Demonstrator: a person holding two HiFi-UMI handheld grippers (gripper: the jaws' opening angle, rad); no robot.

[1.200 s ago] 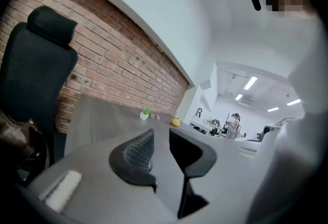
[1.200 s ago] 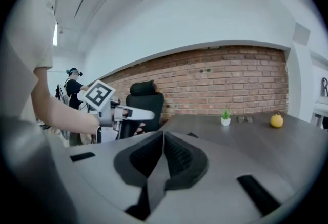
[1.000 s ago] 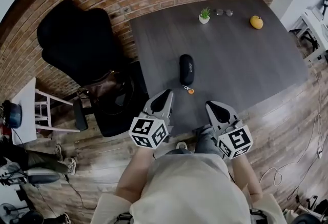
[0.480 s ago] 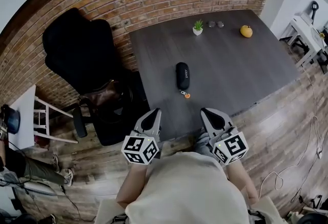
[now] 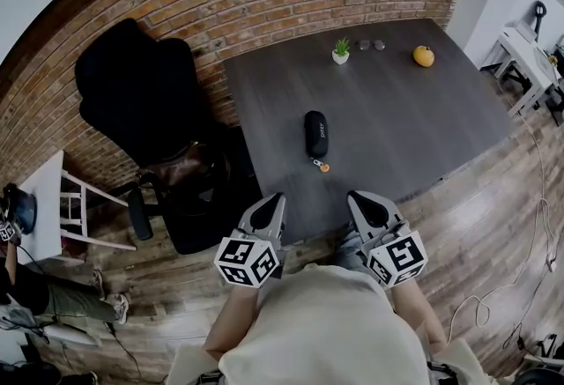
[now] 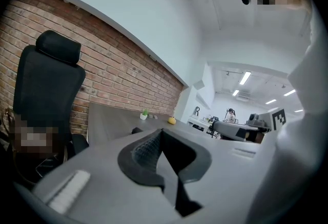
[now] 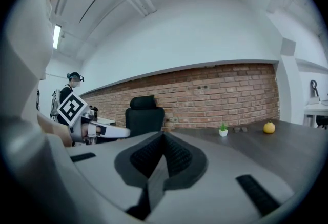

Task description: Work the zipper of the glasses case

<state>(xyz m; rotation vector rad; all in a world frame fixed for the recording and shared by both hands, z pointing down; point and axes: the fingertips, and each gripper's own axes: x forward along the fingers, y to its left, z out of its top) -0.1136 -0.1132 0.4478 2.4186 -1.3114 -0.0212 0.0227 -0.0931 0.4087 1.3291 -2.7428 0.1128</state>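
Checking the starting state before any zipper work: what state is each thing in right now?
glasses case: lying flat on the table, looks closed, nothing touching it.
zipper pull: orange tag lying on the table at the case's near end.
left gripper: shut, empty, apart from the case.
right gripper: shut, empty, apart from the case.
potted plant: upright near the table's far edge.

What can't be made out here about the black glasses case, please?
- Black oval glasses case, head view: too small to tell whether it is zipped shut; its white print is unreadable.
- Right gripper view: the case is hidden behind the shut right gripper.
- Two small dark objects beside the white-potted green plant: too small to identify.
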